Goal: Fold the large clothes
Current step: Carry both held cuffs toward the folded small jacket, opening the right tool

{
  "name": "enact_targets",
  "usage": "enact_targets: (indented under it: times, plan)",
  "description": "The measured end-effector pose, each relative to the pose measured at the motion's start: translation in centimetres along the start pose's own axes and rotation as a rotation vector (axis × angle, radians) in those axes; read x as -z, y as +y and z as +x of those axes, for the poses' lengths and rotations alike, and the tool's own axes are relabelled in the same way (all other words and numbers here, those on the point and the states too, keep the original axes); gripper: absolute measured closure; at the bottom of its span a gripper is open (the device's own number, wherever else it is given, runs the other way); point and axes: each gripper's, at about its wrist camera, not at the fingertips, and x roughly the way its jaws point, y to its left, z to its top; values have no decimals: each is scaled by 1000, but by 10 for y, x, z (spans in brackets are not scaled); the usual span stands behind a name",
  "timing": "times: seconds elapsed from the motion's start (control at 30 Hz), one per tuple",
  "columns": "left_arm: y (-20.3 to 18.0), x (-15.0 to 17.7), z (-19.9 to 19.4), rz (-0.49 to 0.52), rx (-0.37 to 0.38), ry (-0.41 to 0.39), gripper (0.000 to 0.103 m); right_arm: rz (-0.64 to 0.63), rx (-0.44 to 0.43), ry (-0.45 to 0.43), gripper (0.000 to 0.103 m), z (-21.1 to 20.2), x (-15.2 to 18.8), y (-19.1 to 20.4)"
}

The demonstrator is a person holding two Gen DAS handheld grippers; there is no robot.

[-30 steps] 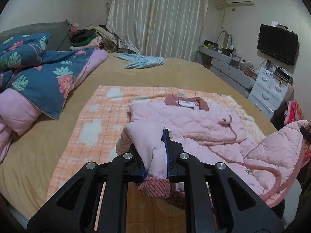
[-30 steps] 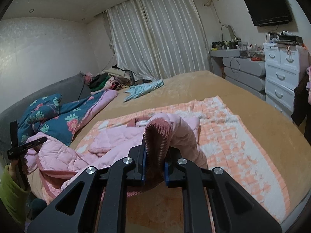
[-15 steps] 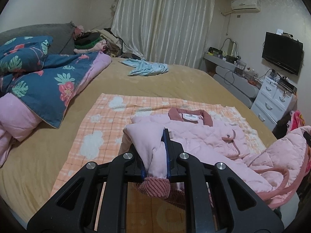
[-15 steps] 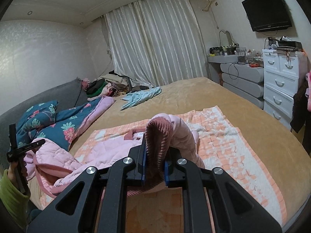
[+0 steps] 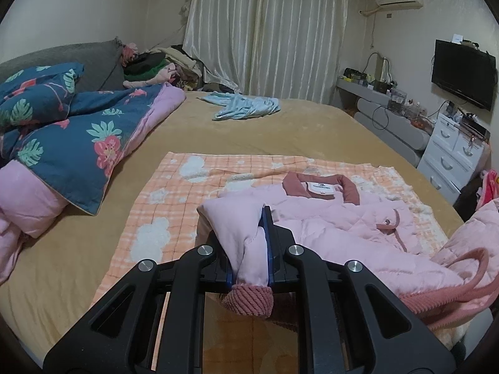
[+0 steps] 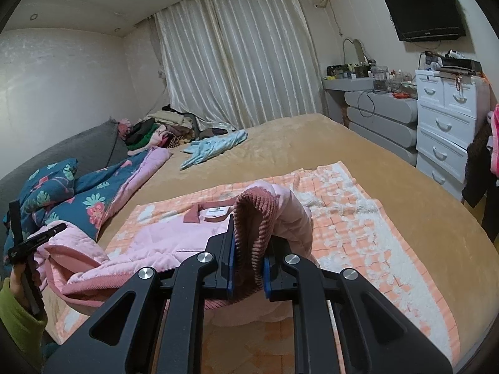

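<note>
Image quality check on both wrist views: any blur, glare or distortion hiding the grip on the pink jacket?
Left wrist view: sharp, dim warm indoor light, no glare; fisheye bends the room edges, dark vignette at corners; left gripper clearly clamps the pink jacket. Right wrist view: equally sharp, curtain bowed by the lens; right gripper clamps a ribbed cuff, unobscured.
</note>
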Motion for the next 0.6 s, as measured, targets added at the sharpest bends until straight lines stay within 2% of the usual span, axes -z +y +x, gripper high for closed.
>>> enact_targets:
  times: [0.6]
  plan:
    - [-7, -23, 61, 32, -61, 25, 95, 23, 72, 45, 90, 76, -31, -15]
